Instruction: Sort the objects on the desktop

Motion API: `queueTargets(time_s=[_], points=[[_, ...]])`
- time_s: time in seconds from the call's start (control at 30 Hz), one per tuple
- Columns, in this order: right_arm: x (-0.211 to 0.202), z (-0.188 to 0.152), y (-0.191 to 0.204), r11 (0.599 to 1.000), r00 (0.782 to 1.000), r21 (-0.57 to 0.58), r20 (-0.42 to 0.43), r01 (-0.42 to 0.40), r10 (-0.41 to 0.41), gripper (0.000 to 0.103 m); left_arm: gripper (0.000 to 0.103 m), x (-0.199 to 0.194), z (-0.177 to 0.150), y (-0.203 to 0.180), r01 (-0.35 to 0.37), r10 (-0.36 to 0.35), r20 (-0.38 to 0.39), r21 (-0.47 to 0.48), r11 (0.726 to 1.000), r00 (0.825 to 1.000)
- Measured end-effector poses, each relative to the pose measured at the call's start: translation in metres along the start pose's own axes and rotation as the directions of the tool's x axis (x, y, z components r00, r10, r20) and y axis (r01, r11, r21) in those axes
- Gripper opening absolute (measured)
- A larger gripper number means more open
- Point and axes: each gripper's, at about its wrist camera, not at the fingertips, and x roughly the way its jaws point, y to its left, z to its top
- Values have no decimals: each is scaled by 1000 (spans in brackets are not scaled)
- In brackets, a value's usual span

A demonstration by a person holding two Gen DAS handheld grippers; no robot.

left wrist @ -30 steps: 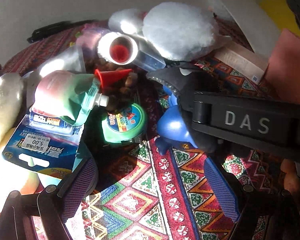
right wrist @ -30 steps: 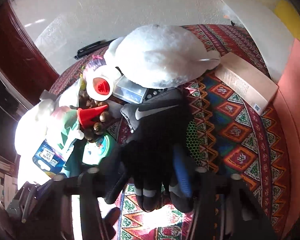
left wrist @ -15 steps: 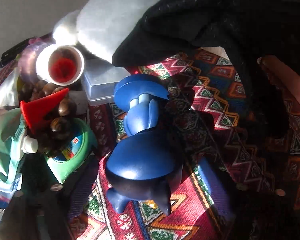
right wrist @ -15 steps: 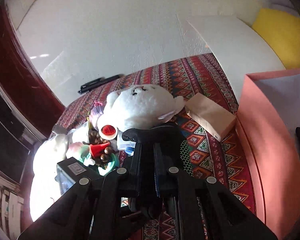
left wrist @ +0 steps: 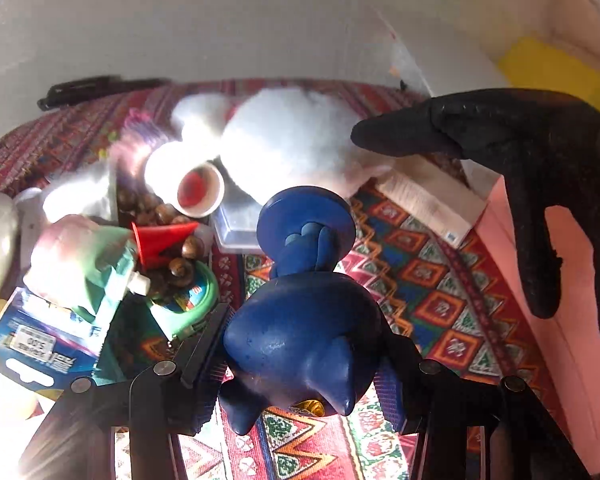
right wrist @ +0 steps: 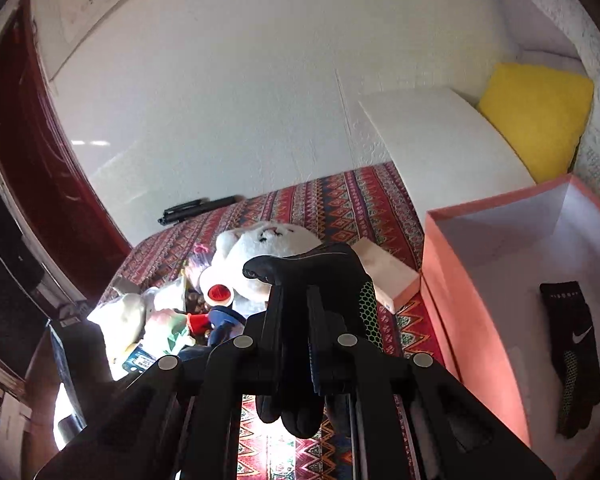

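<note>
The pink box (right wrist: 452, 276) is where the sorted things go, so it is our landmark. One black glove with a white tick (right wrist: 576, 356) lies flat on the floor inside the pink box. That is the only thing in there, as far as the right wrist view shows.

The right gripper (right wrist: 308, 320) has its jaws pinched tight on a second black glove (right wrist: 324, 272). This glove hangs in the air, just left of the pink box and close to its wall. It looks like the pair of the one inside, so I think it goes in next.

The left gripper (left wrist: 300, 348) has its jaws squeezed on a blue toy figure (left wrist: 304, 328). The toy is off the patterned cloth (left wrist: 432, 304), further left of the pink box than the glove.

A lot is left. Well to the left of the pink box sits a heap of things. There is a white plush toy (left wrist: 288, 152), a white cup with a red inside (left wrist: 198, 190), a red cone (left wrist: 156, 238), some brown nuts (left wrist: 176, 260), a green round tin (left wrist: 196, 300), a green and pink pouch (left wrist: 80, 260), a blue packet with a price tag (left wrist: 40, 344) and a clear plastic case (left wrist: 236, 228). A pale flat carton (left wrist: 424, 200) lies between the heap and the pink box, near its wall.

So I think the job has only just started. One thing is in, two are in the jaws, and most are not touched yet.
</note>
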Motion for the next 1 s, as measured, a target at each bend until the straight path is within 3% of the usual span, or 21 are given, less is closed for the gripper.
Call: queueTargets(time_s=[0.13, 0.27, 0.47, 0.7, 0.87, 0.93, 0.97, 1.0], points=[[-49, 5, 6, 999, 992, -35, 122, 23, -19, 11, 55, -33, 4, -11, 24, -22, 55, -25, 999, 998], [-103, 11, 10, 996, 966, -61, 255, 68, -50, 11, 55, -72, 11, -33, 68, -67, 120, -8, 998, 990], [-178, 13, 3, 980, 899, -81, 418, 183, -133, 11, 55, -107, 19, -89, 161, -174, 193, 80, 984, 966], [-244, 9, -43, 939, 813, -31, 511, 342, -279, 11, 55, -127, 12, -165, 263, -305, 196, 212, 941, 932], [-246, 14, -99, 928, 827, 57, 436, 369, -355, 12, 55, -116, 3, -221, 328, -382, 138, 303, 895, 914], [-234, 14, -120, 931, 858, 61, 370, 361, -357, 18, 56, -109, -2, -242, 353, -413, 107, 356, 865, 904], [-227, 15, -129, 932, 872, 65, 335, 355, -356, 29, 59, -108, -4, -248, 358, -424, 105, 379, 853, 900], [-221, 14, -138, 930, 876, 82, 315, 358, -365, 60, 71, -109, -6, -251, 346, -420, 118, 395, 851, 900]])
